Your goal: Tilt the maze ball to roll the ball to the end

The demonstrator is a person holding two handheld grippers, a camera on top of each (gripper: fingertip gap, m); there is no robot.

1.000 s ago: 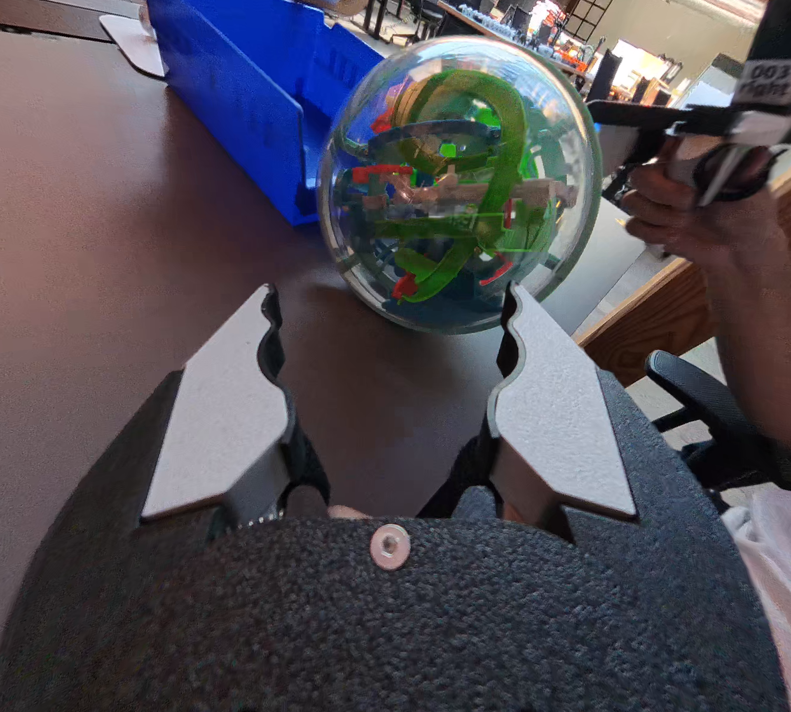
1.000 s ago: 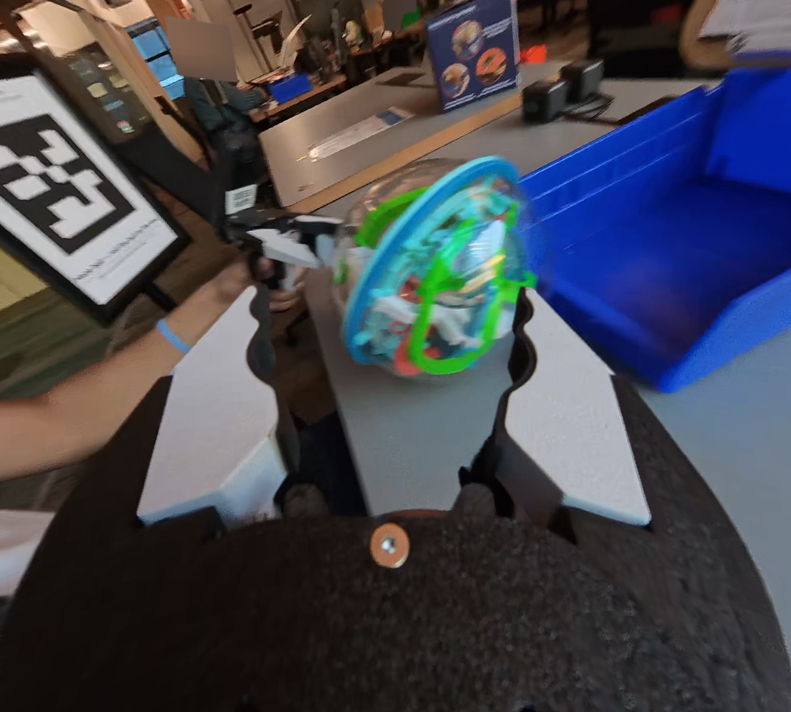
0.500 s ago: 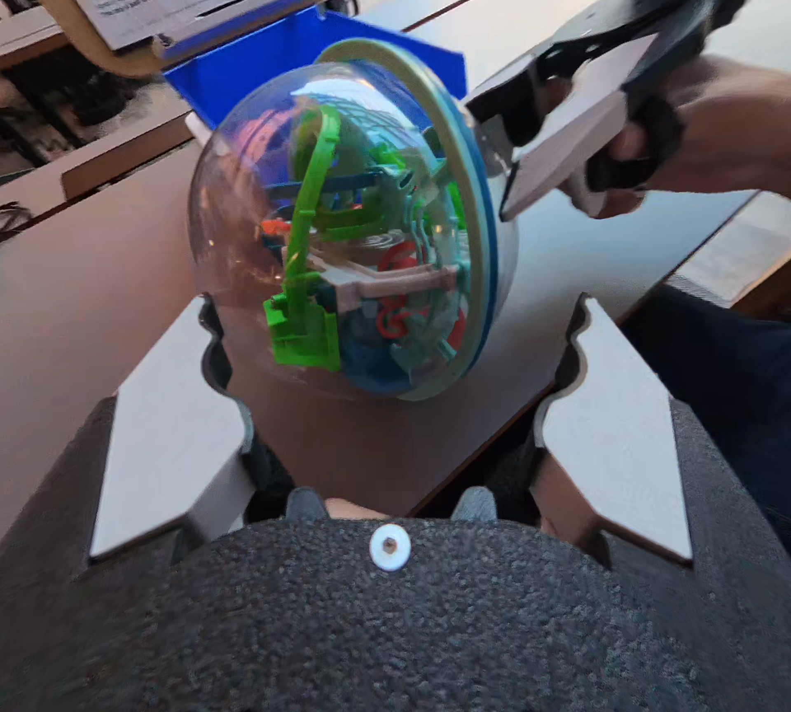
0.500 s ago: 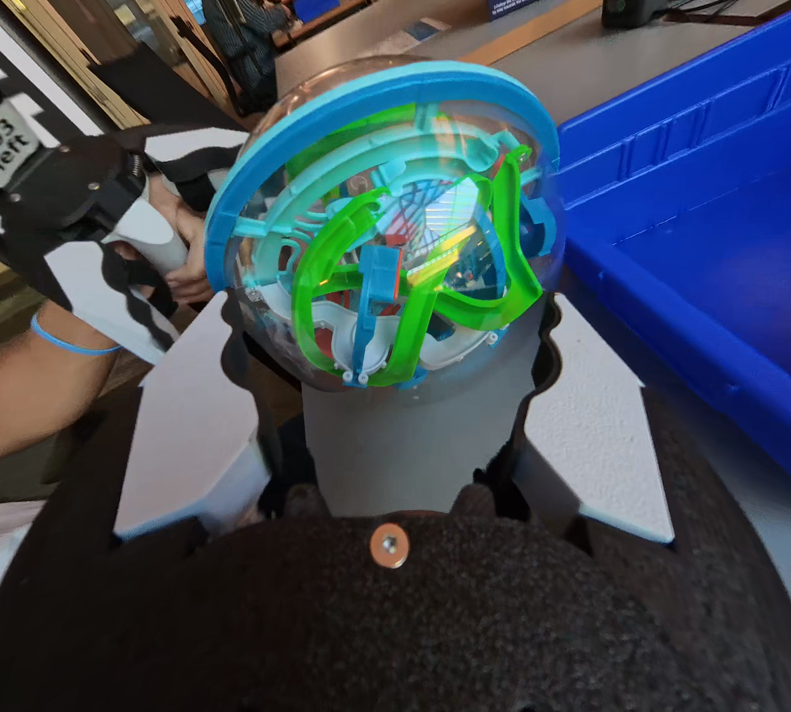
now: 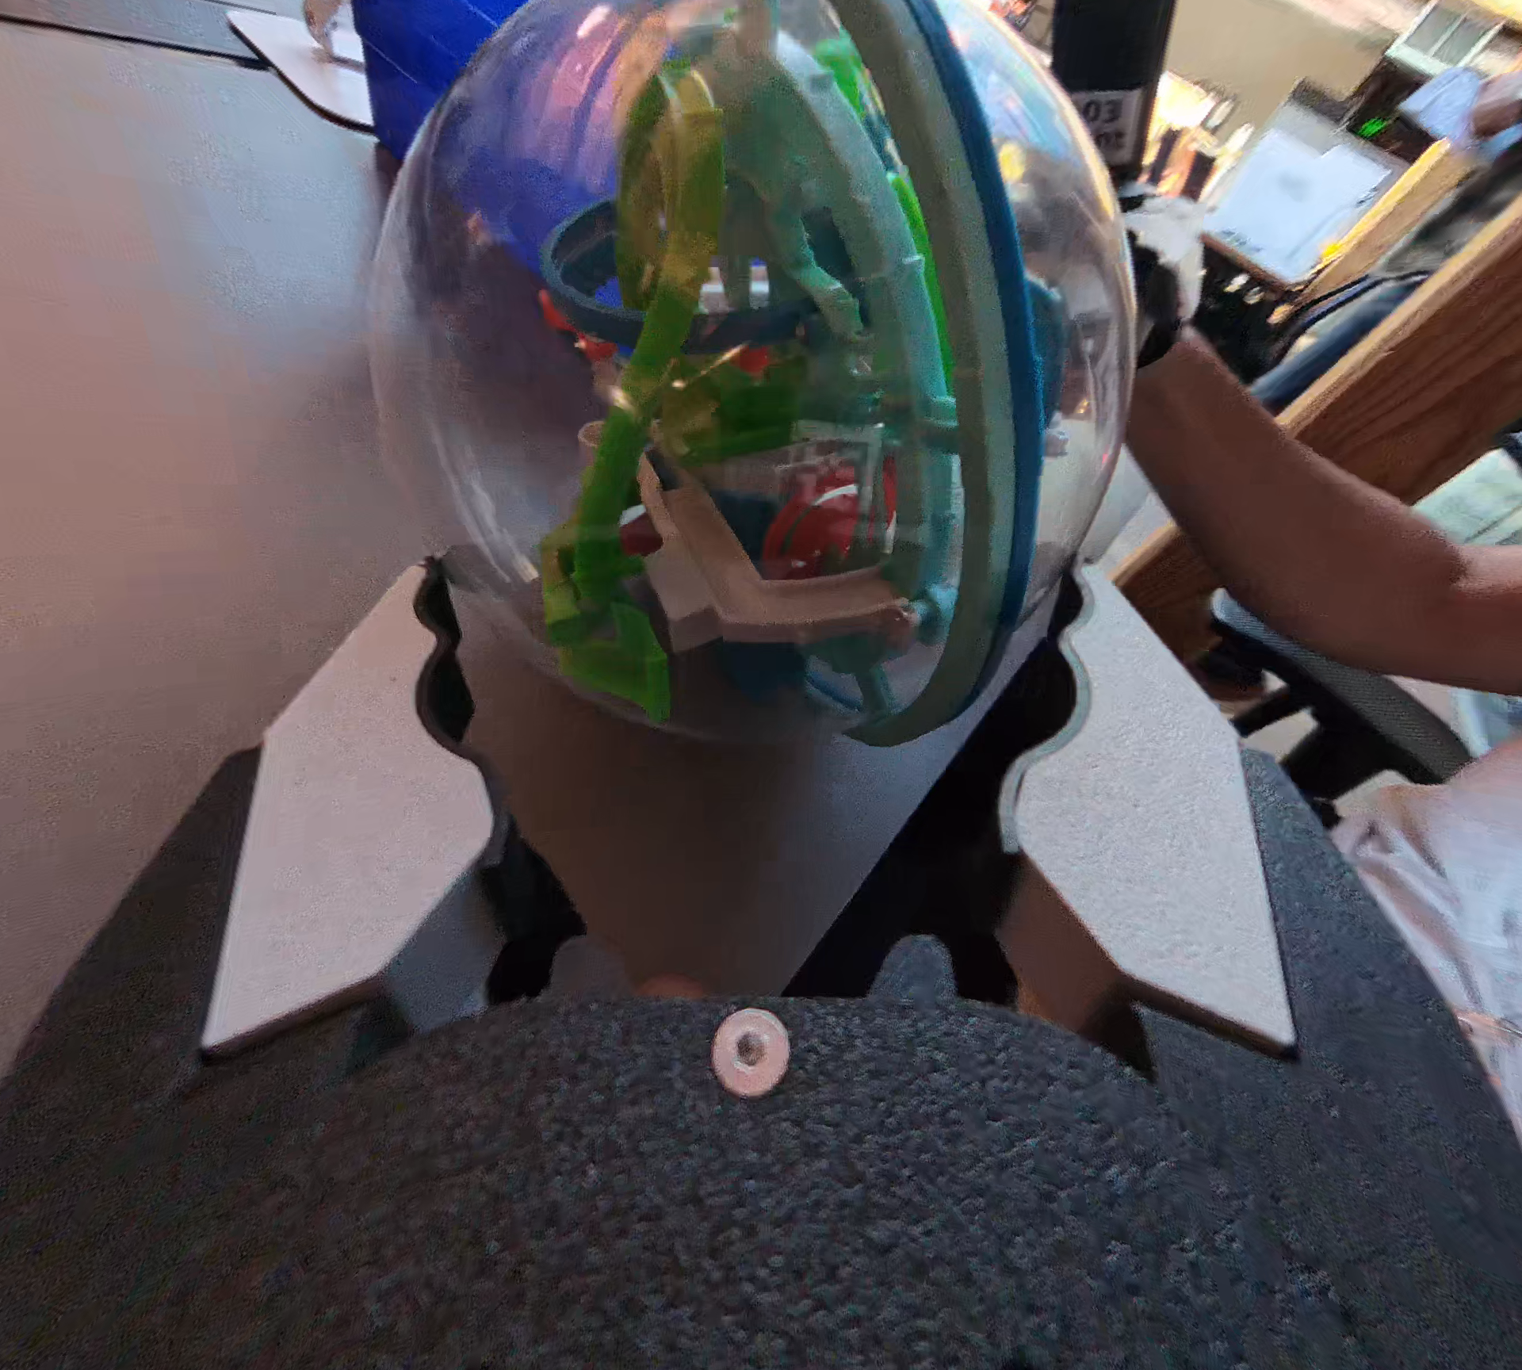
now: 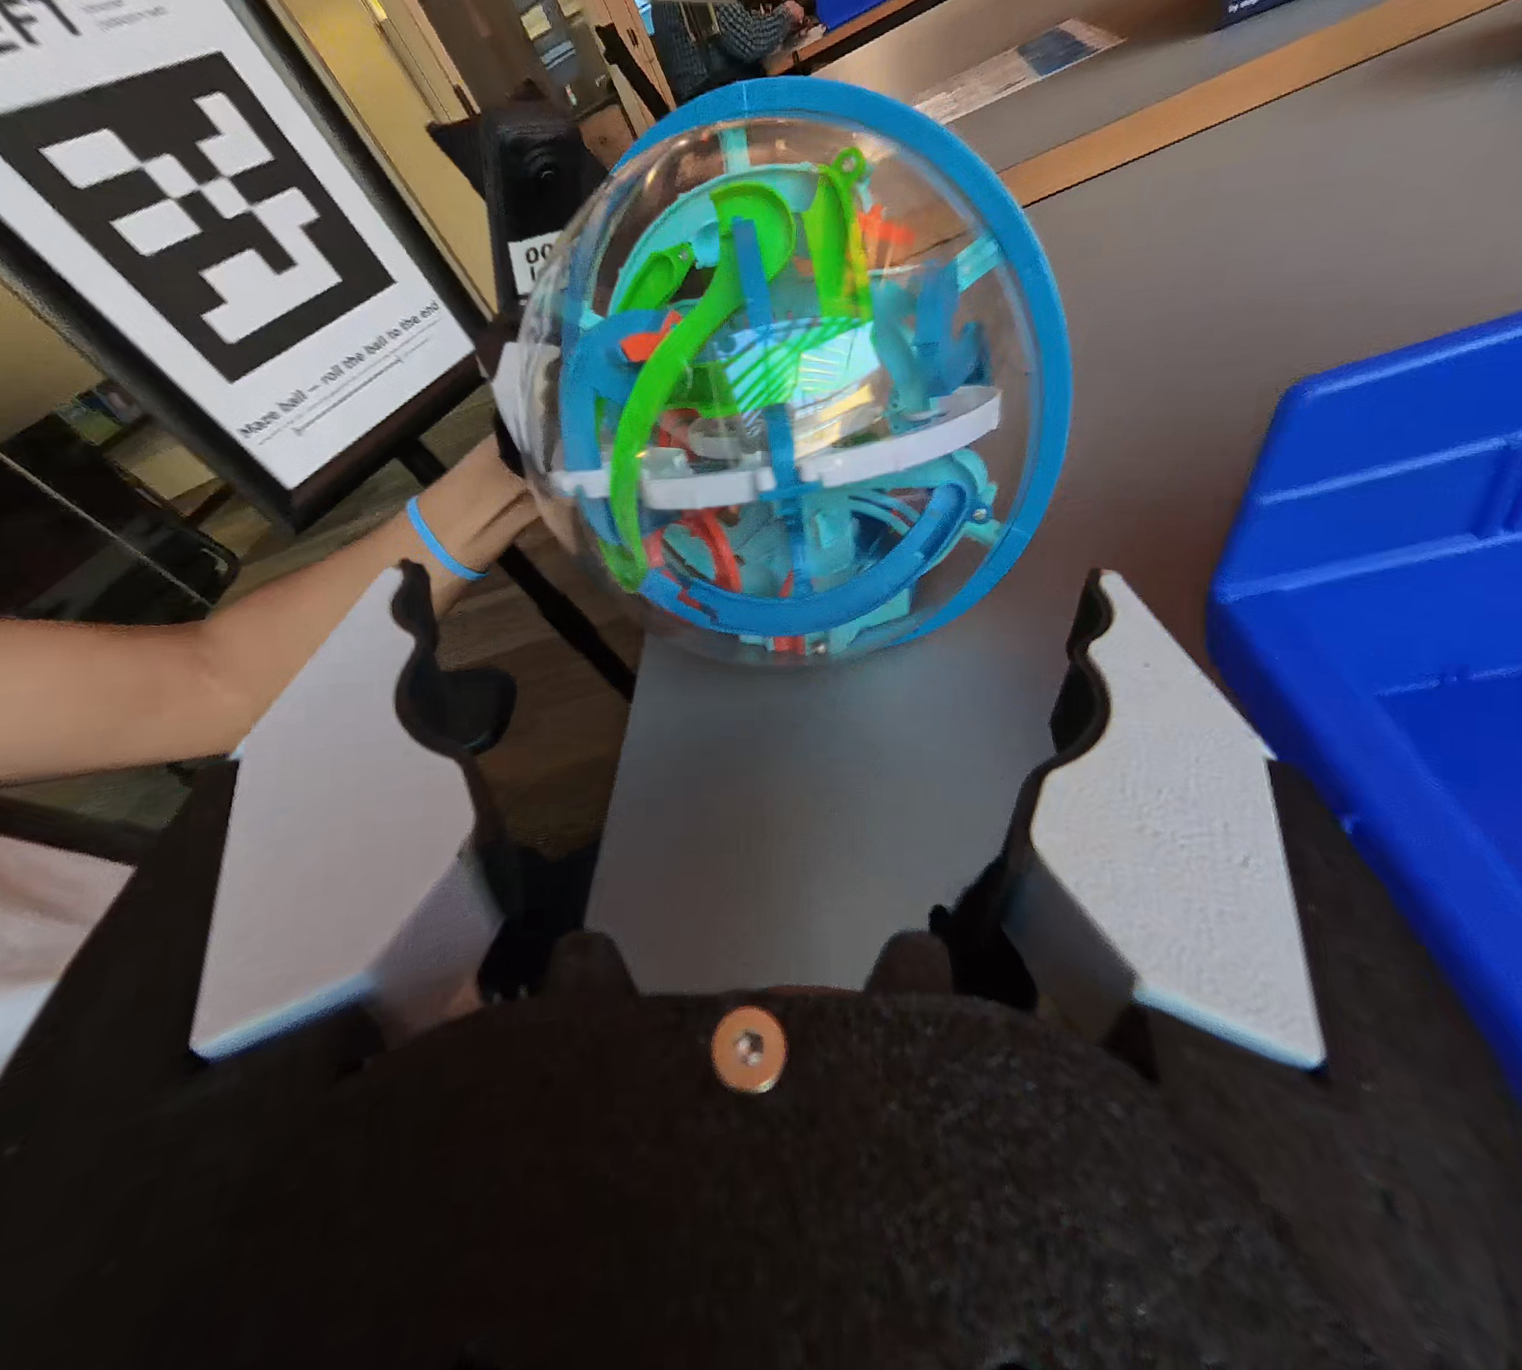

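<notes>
the maze ball (image 6: 791,375) sits on the grey table (image 6: 1235,276) near its corner, a clear sphere with a blue ring around its middle and green, blue, red and grey tracks packed inside. in my right view the ring stands tilted and a flat grey deck runs about level through the centre; i cannot pick out the little ball inside for certain, so i cannot say where it is on the track.

my left gripper (image 5: 753,589) has its jaws spread wide with the sphere (image 5: 741,309) between the fingertips; the tips look right at the shell, but that view is blurred and i cannot tell whether they press. i count it as released. my right gripper (image 6: 749,606) is plainly released: both fingers stand apart from the sphere, which rests a little ahead of them.

outward from there, a blue bin (image 6: 1400,589) stands just beside the sphere on the right, a sign with a black and white marker (image 6: 189,218) stands off the table's left edge, and chairs and desks fill the room behind.

what worries me: the shell is smooth and round, so if i close on it off centre it could squirt out and roll toward the nearby table edge. tilting before both sides are seated could also jolt the little ball off its track.
</notes>
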